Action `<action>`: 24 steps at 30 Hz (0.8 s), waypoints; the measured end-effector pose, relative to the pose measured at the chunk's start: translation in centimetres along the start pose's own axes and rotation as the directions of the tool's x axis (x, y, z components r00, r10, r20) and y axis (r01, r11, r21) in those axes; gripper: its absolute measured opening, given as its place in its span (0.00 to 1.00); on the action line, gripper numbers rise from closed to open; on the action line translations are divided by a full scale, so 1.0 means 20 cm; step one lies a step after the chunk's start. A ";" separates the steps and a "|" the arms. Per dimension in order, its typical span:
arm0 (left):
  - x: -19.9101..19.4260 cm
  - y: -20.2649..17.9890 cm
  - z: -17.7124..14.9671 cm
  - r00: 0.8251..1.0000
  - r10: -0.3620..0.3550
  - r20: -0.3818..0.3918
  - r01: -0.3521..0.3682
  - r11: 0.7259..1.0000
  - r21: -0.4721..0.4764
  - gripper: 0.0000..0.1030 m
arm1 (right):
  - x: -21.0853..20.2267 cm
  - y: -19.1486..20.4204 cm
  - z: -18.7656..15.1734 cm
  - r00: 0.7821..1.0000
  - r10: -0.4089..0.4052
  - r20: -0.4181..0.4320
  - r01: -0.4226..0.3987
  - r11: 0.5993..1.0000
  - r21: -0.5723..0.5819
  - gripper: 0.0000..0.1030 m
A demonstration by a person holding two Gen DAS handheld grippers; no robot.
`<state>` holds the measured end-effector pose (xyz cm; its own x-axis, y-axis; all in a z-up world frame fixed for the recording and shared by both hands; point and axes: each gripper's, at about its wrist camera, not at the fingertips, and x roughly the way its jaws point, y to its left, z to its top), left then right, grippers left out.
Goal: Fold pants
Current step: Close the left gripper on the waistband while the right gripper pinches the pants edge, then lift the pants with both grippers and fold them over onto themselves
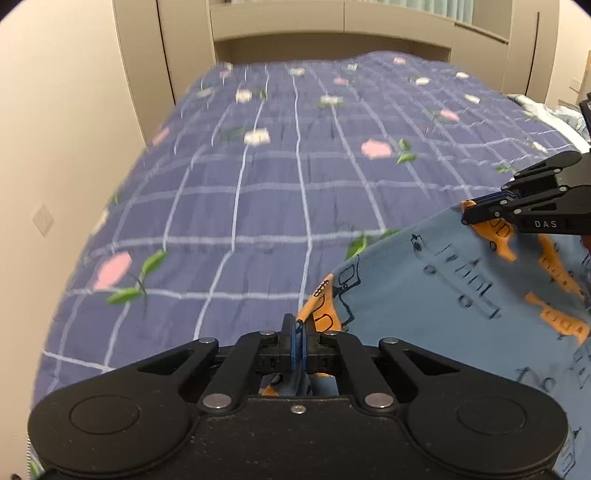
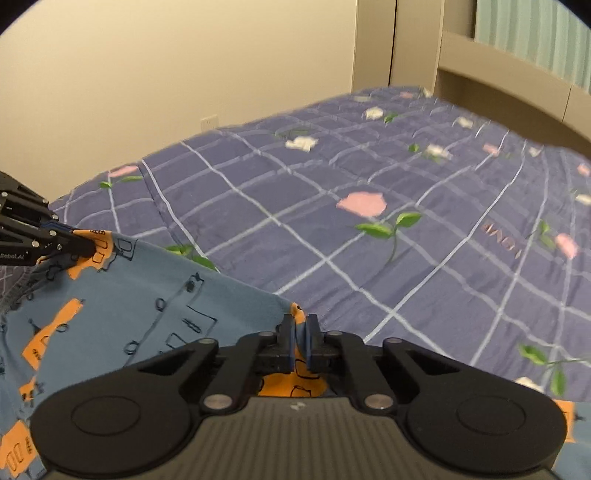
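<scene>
The pants (image 1: pixel 454 280) are light blue with orange and dark line prints. In the left wrist view my left gripper (image 1: pixel 297 325) is shut on one corner of their edge, and the cloth stretches right to my right gripper (image 1: pixel 469 214), shut on the other corner. In the right wrist view my right gripper (image 2: pixel 300 325) pinches the pants (image 2: pixel 155 295) at its jaws, and my left gripper (image 2: pixel 86 245) holds the far corner at the left. The held edge is lifted above the bed; the rest of the pants hangs below, hidden.
A bed with a purple checked quilt (image 1: pixel 280 192) with pink flowers fills the view ahead, also seen in the right wrist view (image 2: pixel 424 229). Beige walls and a wardrobe (image 1: pixel 332 26) stand behind it. Pale bedding (image 1: pixel 557 114) lies at the far right.
</scene>
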<state>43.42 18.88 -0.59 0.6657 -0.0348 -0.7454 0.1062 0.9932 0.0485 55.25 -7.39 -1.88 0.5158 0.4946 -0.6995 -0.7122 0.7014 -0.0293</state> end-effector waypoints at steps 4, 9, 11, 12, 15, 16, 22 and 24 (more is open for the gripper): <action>-0.19 -0.05 0.00 0.996 0.008 0.091 -0.007 1.000 -0.009 0.02 | -0.25 0.07 -0.02 0.994 -0.046 0.095 0.044 0.999 0.021 0.05; -0.52 -0.16 -0.05 0.975 -0.020 0.220 0.014 0.999 0.030 0.02 | -0.62 0.17 -0.12 0.973 -0.095 0.209 0.087 0.995 0.044 0.05; -0.66 -0.23 -0.09 0.967 -0.037 0.252 0.023 0.998 0.058 0.02 | -0.76 0.23 -0.19 0.964 -0.113 0.241 0.104 0.993 0.047 0.04; -0.72 -0.26 -0.12 0.962 -0.048 0.267 0.031 0.997 0.071 0.02 | -0.84 0.26 -0.23 0.958 -0.126 0.258 0.118 0.992 0.047 0.04; -0.88 -0.35 -0.22 0.953 -0.089 0.290 0.062 0.993 0.100 0.02 | -1.05 0.36 -0.37 0.942 -0.155 0.297 0.144 0.988 0.058 0.03; -0.92 -0.39 -0.27 0.953 -0.099 0.288 0.071 0.992 0.105 0.02 | -1.10 0.40 -0.42 0.939 -0.160 0.303 0.149 0.987 0.060 0.03; -1.07 -0.55 -0.61 0.953 -0.145 0.266 0.107 0.982 0.153 0.02 | -1.35 0.64 -0.77 0.936 -0.196 0.293 0.181 0.981 0.076 0.03; -1.07 -0.62 -0.73 0.956 -0.138 0.257 0.090 0.978 0.189 0.02 | -1.37 0.71 -0.88 0.942 -0.202 0.269 0.189 0.979 0.072 0.02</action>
<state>17.03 8.99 5.09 0.8122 -0.1987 -0.5485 0.3034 0.9469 0.1064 22.55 -19.96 4.36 0.7573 0.4624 -0.4612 -0.5656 0.8174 -0.1094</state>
